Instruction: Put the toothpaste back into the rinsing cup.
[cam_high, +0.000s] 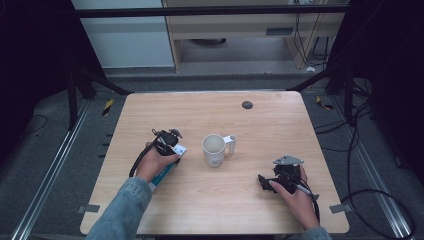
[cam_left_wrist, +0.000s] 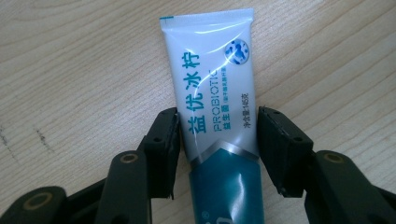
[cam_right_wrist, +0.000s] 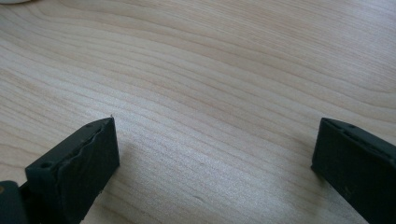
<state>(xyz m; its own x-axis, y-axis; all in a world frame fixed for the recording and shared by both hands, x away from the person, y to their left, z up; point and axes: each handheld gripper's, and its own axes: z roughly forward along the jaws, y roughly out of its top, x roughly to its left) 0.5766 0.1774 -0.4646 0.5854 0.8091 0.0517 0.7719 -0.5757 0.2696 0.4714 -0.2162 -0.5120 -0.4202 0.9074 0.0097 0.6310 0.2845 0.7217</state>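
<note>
A white and teal toothpaste tube (cam_left_wrist: 215, 79) lies flat on the wooden table (cam_left_wrist: 70, 70), crimped end pointing away. My left gripper (cam_left_wrist: 218, 140) straddles it about mid-length, and both black pads (cam_left_wrist: 166, 144) rest against its two edges. In the high view the tube (cam_high: 166, 172) runs under the person's left hand, with the left gripper (cam_high: 172, 146) left of the mug. My right gripper (cam_high: 263, 182) sits at the table's right front. Its jaws stand wide apart over bare wood, with nothing between them, in the right gripper view (cam_right_wrist: 215, 149).
A white mug (cam_high: 214, 150) stands upright in the middle of the table, its handle (cam_high: 231, 143) turned to the right. A small dark round disc (cam_high: 247, 105) lies near the far edge. Cables trail on the floor at the right.
</note>
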